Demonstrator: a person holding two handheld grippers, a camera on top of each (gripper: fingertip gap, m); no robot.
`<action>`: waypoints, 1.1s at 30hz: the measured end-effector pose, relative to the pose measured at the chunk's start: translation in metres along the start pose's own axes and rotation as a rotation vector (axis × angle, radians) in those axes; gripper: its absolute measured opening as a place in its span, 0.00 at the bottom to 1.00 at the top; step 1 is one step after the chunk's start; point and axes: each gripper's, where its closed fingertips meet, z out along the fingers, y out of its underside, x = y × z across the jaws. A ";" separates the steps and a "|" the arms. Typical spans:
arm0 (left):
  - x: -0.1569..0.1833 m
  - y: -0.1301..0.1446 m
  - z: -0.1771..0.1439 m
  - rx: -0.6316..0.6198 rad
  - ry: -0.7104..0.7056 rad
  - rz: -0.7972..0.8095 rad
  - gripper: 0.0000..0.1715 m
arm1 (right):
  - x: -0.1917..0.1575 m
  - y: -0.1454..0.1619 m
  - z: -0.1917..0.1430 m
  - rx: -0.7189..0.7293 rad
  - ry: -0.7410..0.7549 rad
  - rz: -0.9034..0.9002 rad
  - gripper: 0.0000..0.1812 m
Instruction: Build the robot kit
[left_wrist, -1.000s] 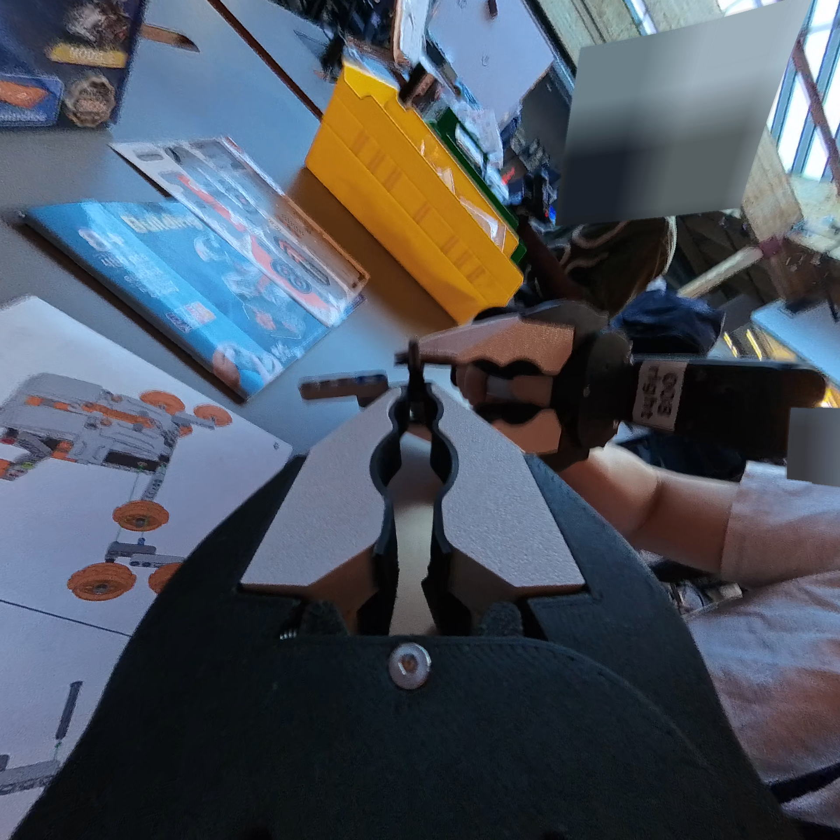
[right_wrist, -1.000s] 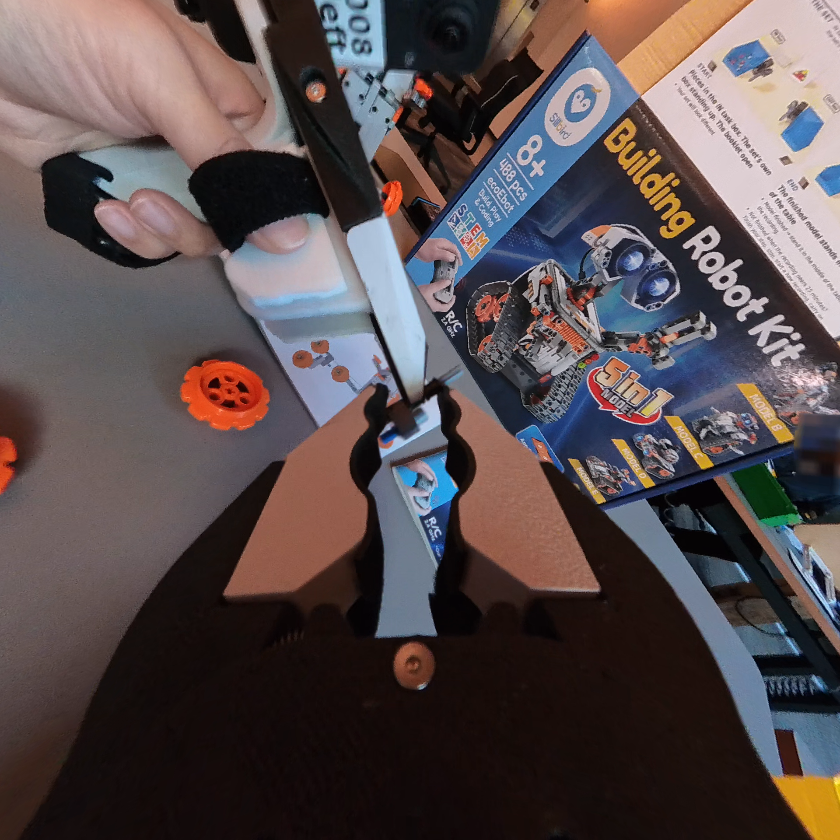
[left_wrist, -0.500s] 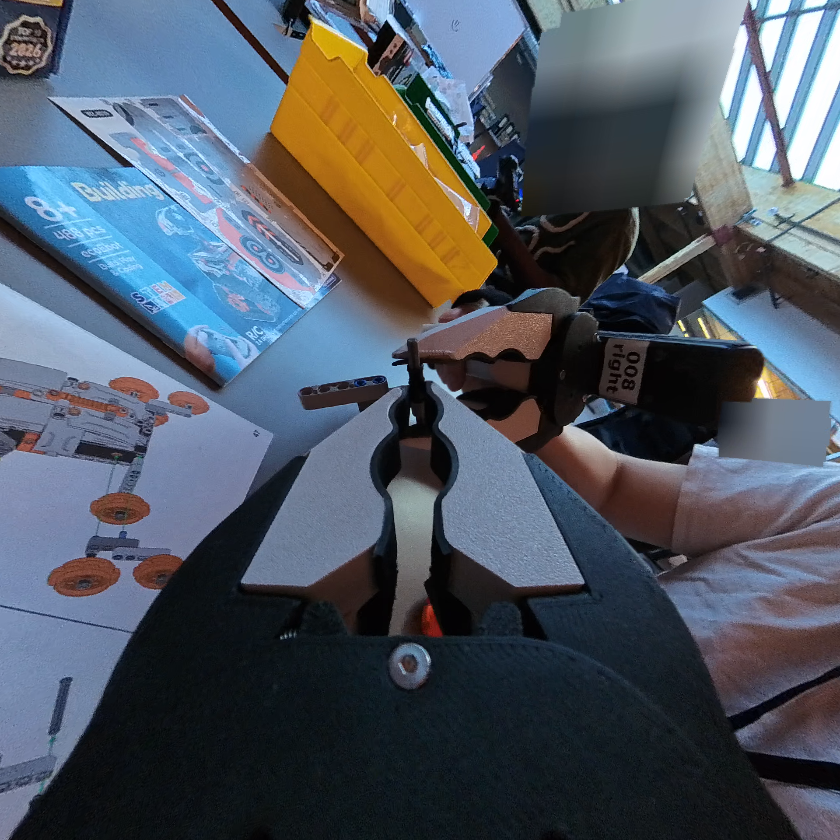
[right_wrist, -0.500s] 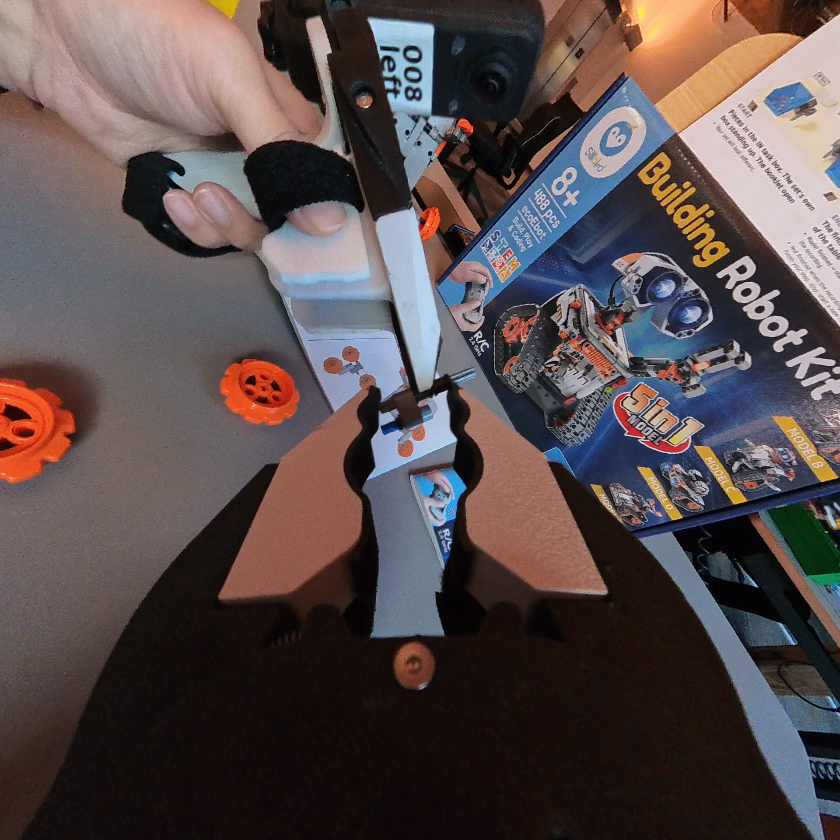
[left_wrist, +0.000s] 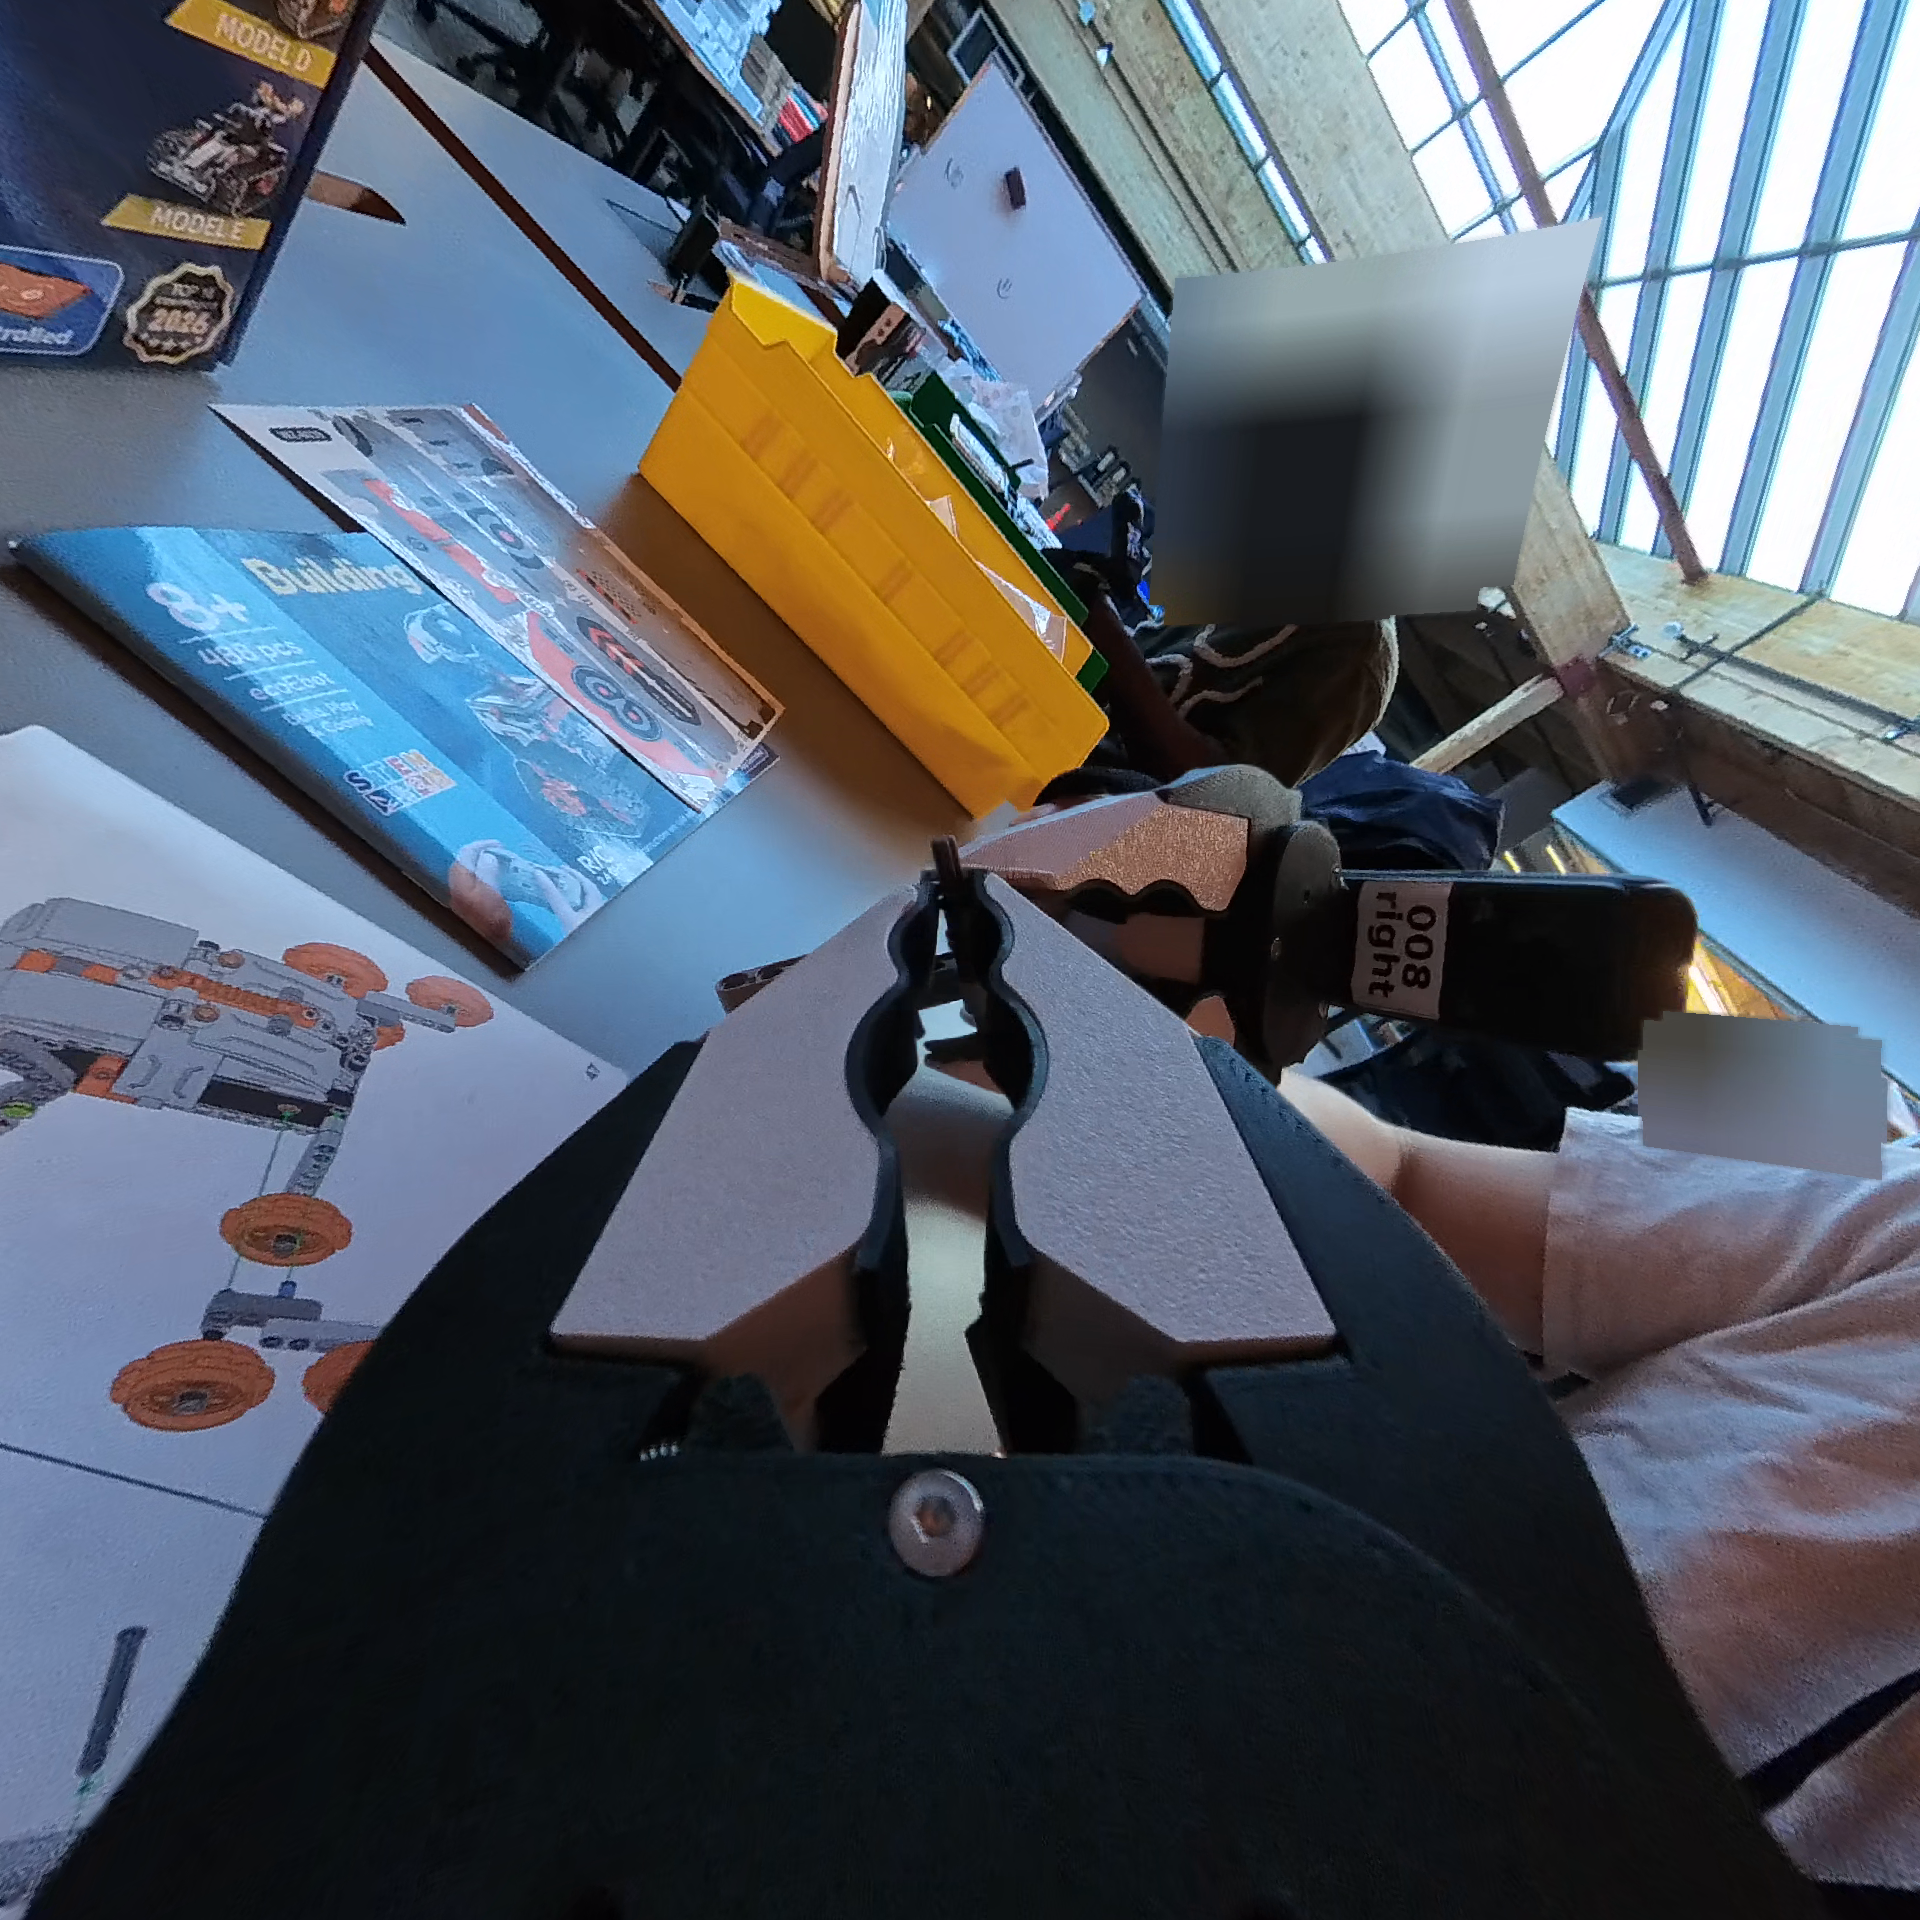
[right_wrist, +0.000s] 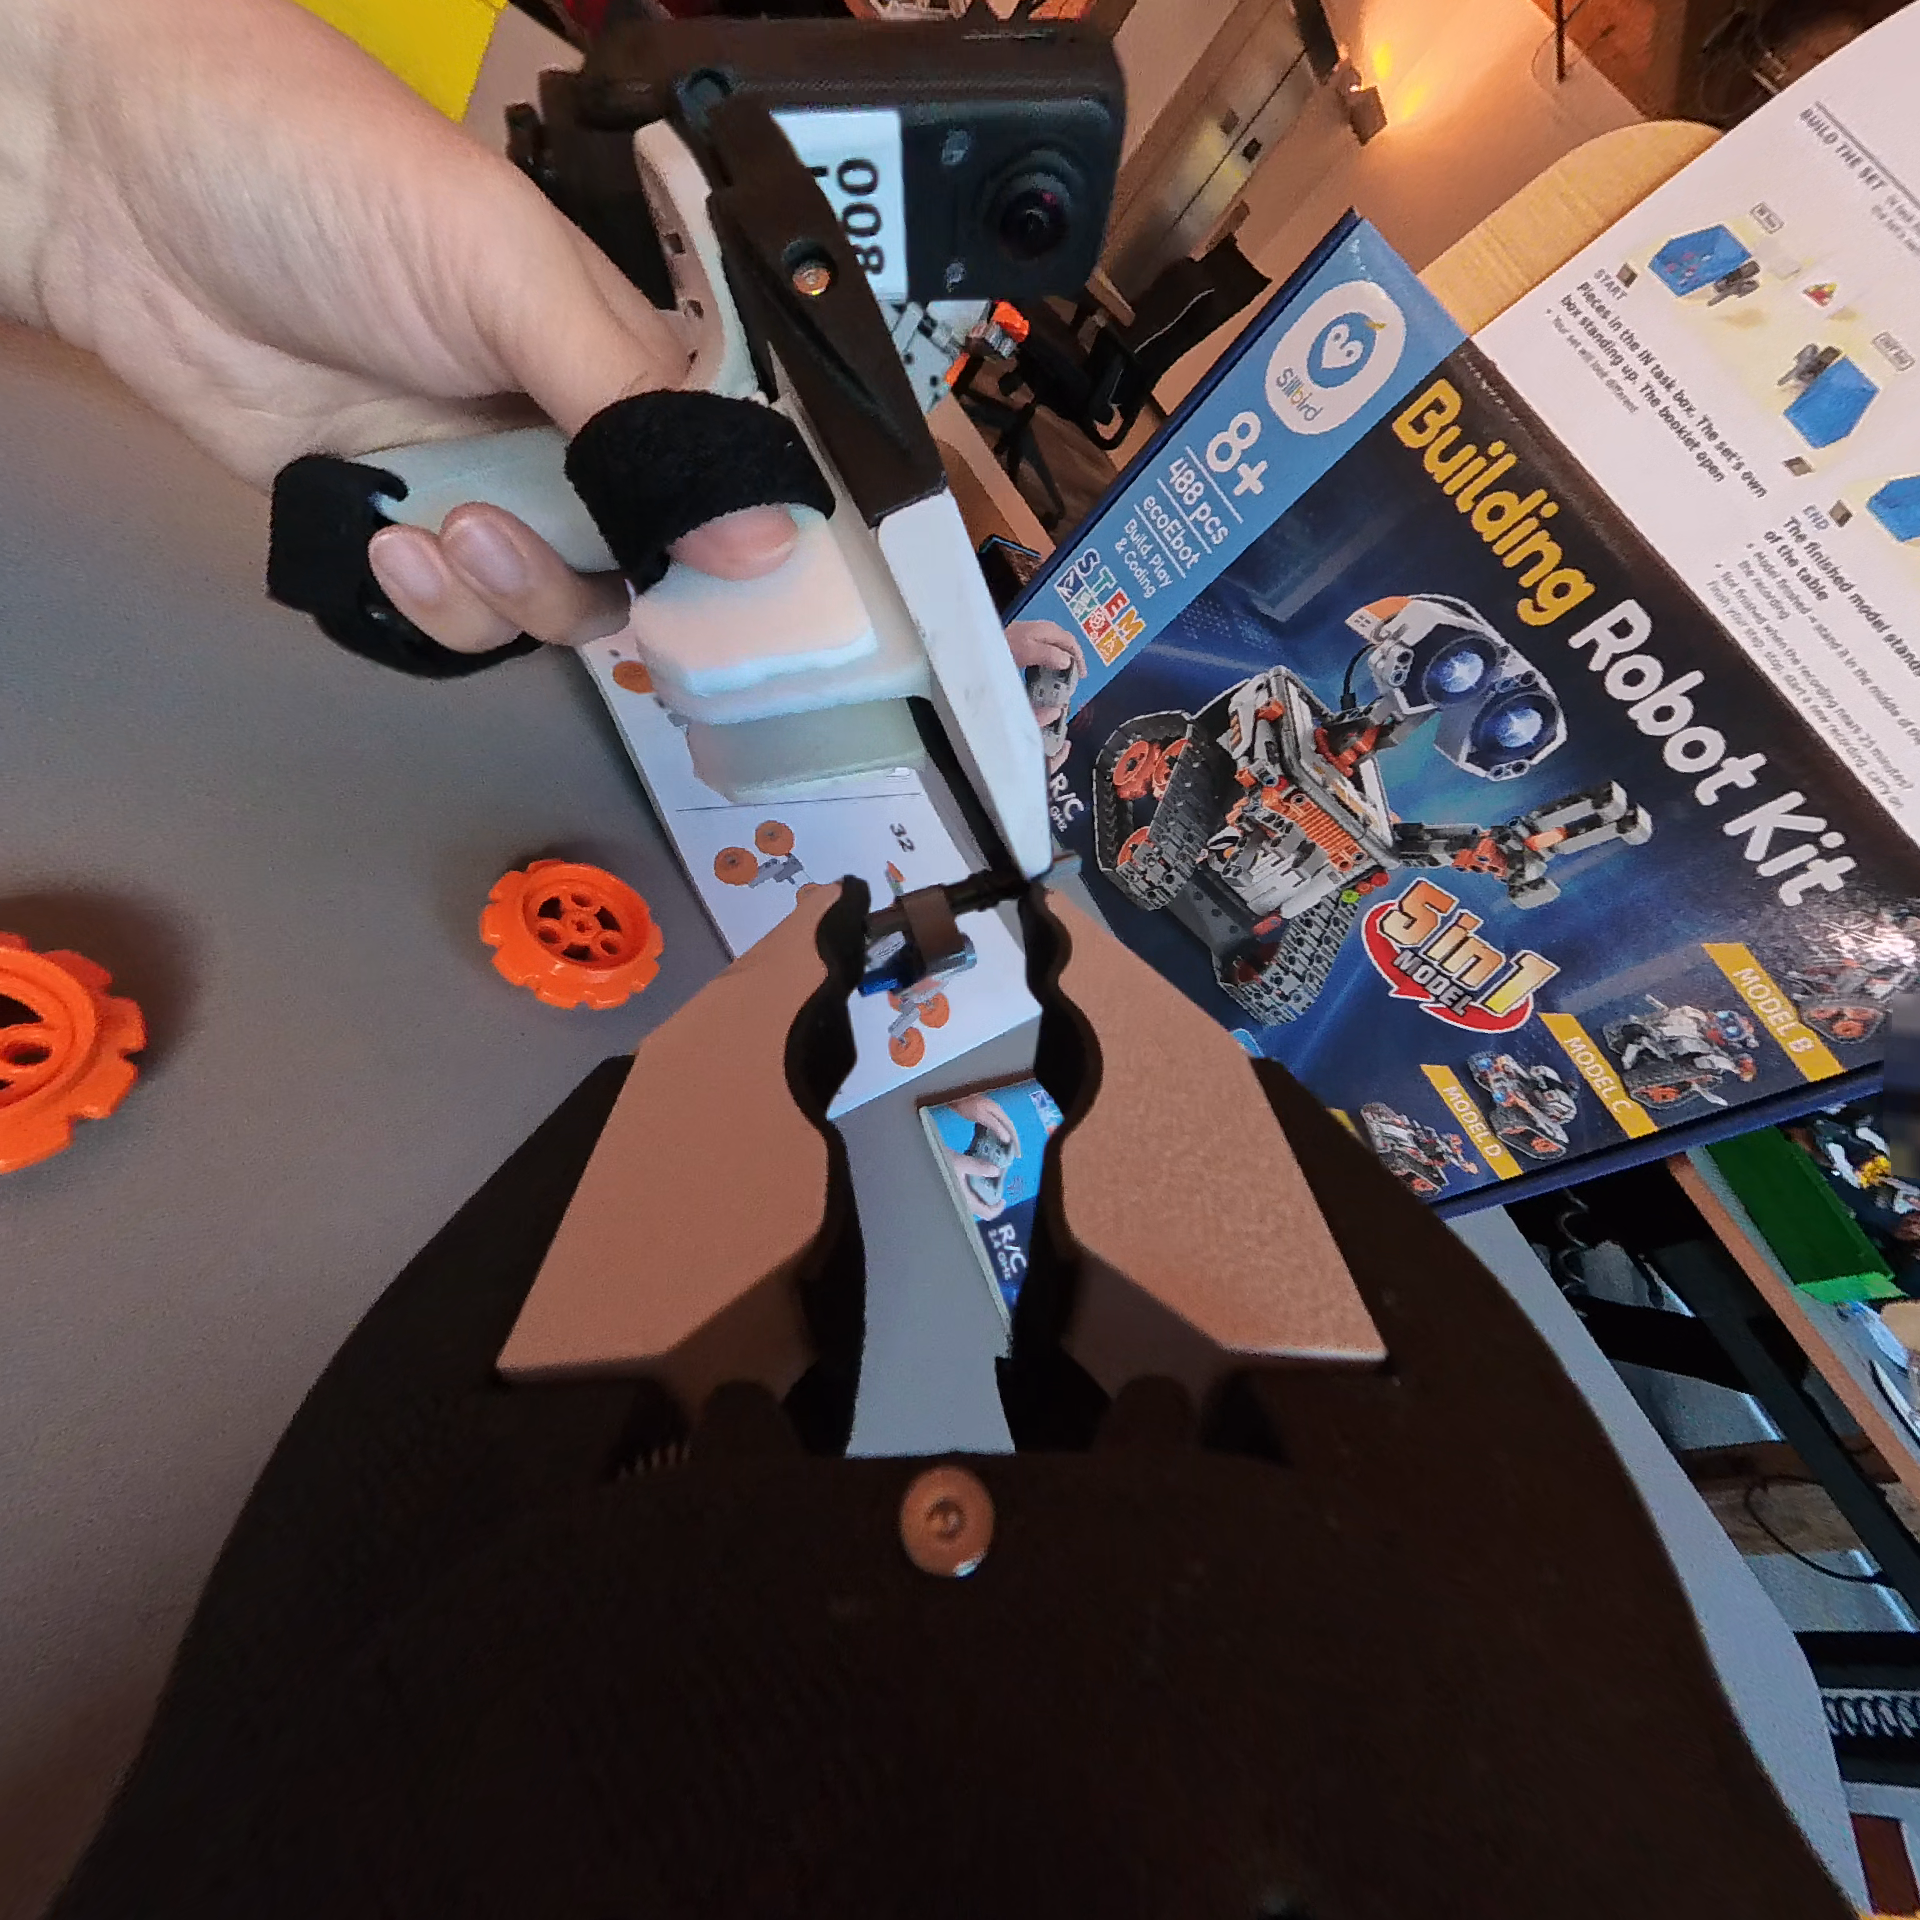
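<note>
My left gripper (left_wrist: 948, 899) is shut on a thin black axle (left_wrist: 948, 868) that sticks up past its tips. A small grey beam (left_wrist: 753, 982) sits on that axle, mostly hidden behind my left finger. In the right wrist view the beam (right_wrist: 930, 930), with a blue pin (right_wrist: 883, 977) on it, hangs in the air between the tips of my right gripper (right_wrist: 943, 904). Its jaws stand slightly apart around the beam and axle. The left gripper (right_wrist: 1023, 847) comes in from above and holds the axle's right end. The right gripper's fingers (left_wrist: 1132, 847) reach in from the right.
Two orange gear wheels (right_wrist: 571, 935) (right_wrist: 52, 1049) lie on the grey table (right_wrist: 260, 810). A blue kit box (right_wrist: 1455, 779) lies to the right. An open instruction sheet (left_wrist: 208, 1143), a blue booklet (left_wrist: 364, 686) and a yellow bin (left_wrist: 862, 561) lie beyond. Only a small space, under 4 cm, lies between the two pairs of fingers.
The right gripper's jaws have widened a little around the beam. The beam has swung lower behind my left finger. Both grippers have shifted together over the table.
</note>
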 end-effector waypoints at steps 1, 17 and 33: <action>0.000 0.000 0.000 0.005 0.003 -0.004 0.01 | 0.000 0.000 0.000 0.000 0.002 0.000 0.16; -0.005 0.001 0.006 0.072 -0.021 -0.035 0.01 | 0.003 0.008 0.000 -0.047 0.033 -0.045 0.15; -0.002 0.009 -0.003 -0.100 -0.095 0.142 0.01 | -0.015 0.005 -0.005 -0.004 -0.154 0.052 0.24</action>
